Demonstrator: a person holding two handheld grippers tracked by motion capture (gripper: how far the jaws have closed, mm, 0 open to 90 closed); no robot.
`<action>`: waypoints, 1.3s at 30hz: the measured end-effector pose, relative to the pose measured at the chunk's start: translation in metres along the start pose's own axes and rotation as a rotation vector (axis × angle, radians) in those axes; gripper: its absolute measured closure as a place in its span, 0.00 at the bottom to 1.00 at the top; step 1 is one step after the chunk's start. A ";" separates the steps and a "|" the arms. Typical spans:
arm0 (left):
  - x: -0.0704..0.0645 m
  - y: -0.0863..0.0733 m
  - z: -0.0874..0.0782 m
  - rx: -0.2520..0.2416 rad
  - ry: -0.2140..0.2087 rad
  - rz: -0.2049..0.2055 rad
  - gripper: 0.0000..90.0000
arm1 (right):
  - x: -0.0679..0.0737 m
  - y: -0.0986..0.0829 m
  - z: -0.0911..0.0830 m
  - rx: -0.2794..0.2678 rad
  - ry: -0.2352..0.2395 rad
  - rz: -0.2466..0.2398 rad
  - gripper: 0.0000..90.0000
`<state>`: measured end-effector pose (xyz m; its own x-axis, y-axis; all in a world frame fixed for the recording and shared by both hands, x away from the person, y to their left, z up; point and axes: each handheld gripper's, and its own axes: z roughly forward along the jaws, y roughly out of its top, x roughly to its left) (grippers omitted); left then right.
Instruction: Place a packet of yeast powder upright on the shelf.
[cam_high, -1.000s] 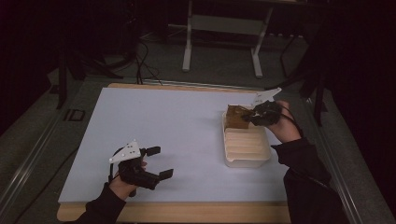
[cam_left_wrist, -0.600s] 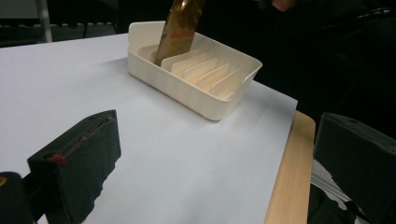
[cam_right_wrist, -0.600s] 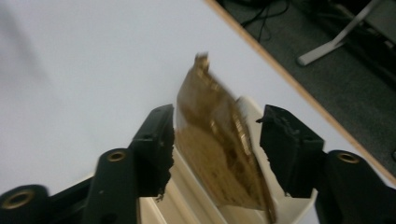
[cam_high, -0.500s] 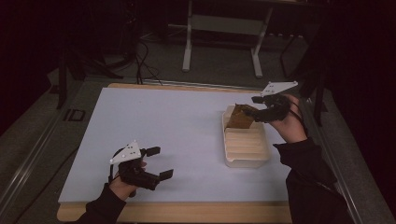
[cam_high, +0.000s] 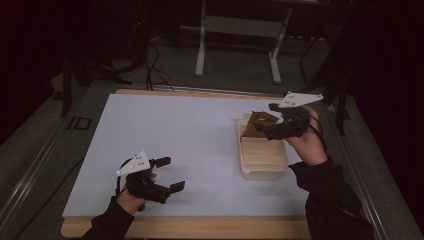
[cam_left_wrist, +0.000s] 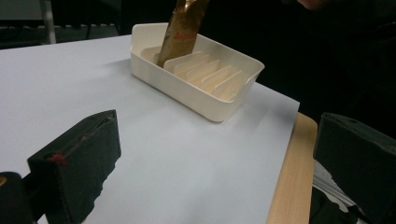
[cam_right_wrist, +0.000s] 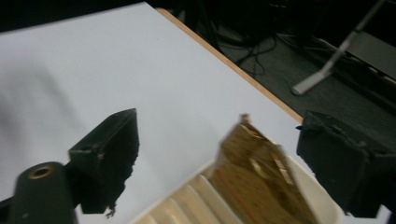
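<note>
A cream tray (cam_high: 262, 165) with several divider slots sits on the right of the white table top. A brown foil packet (cam_high: 259, 121) stands tilted in its far slot; the packet (cam_left_wrist: 181, 29) and the tray (cam_left_wrist: 205, 95) also appear in the left gripper view. My right gripper (cam_high: 268, 119) hovers at the tray's far right corner, open. In the right gripper view its jaws stand wide on either side of the packet (cam_right_wrist: 261, 179) without touching it. My left gripper (cam_high: 172, 173) rests open near the table's front left, with nothing between its jaws.
The white sheet (cam_high: 185, 135) covers most of the wooden table (cam_high: 200, 227), whose edge shows at the front. A metal stand (cam_high: 240, 30) and cables (cam_high: 150, 55) lie on the floor beyond the far edge.
My right gripper has drawn back slightly up and to the right from the packet, which stays standing in the tray. The left gripper has not moved.
</note>
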<state>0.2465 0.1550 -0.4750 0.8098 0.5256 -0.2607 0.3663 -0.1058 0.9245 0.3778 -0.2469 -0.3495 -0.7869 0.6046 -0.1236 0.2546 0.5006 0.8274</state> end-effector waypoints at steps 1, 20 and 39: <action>0.000 0.000 0.000 0.000 0.001 0.001 0.02 | 0.002 0.000 -0.001 -0.003 0.017 0.007 0.13; 0.001 -0.004 -0.003 0.004 0.010 0.002 0.02 | 0.057 -0.031 0.004 -0.046 0.118 0.021 0.12; -0.001 -0.005 -0.003 0.001 0.002 0.020 0.02 | 0.115 -0.073 0.003 -0.031 0.208 -0.001 0.14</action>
<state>0.2428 0.1575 -0.4786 0.8159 0.5252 -0.2419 0.3509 -0.1171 0.9291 0.2707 -0.2121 -0.4260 -0.8872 0.4613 -0.0114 0.2386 0.4797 0.8444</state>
